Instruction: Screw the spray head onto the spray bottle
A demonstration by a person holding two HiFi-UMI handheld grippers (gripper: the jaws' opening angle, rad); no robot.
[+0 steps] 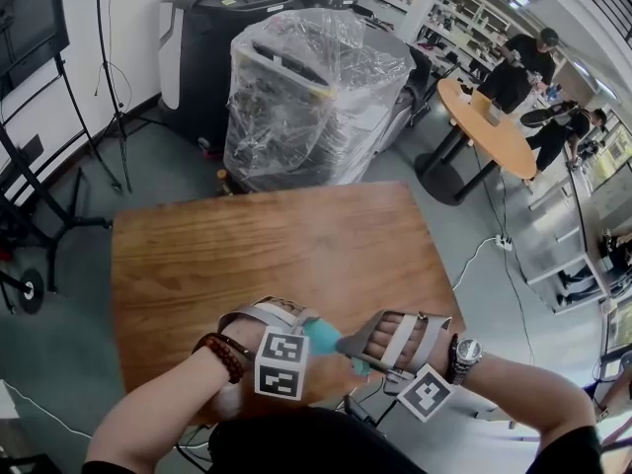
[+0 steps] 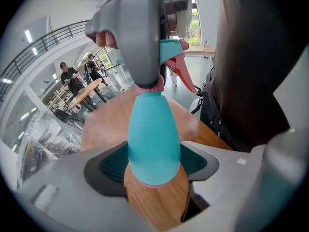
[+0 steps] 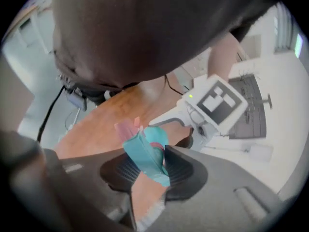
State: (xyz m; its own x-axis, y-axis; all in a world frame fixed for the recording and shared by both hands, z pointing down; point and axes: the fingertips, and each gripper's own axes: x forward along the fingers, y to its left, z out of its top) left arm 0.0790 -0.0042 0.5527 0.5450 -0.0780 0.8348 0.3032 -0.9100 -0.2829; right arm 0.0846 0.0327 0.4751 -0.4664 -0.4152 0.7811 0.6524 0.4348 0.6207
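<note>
While left gripper [image 2: 153,167] clamps the teal plastic spray bottle [image 2: 153,134], twist right gripper [image 3: 147,170], pinching the teal-and-pink spray head [image 3: 144,152], squarely.

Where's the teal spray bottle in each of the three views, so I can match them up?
Head view: spray bottle low centre, at the near edge of the wooden table.
Left gripper view: the bottle fills the centre, clamped between the jaws.
Right gripper view: only its spray head shows clearly, low centre between the jaws.
Shared landmark: the wooden table, in every view.
</note>
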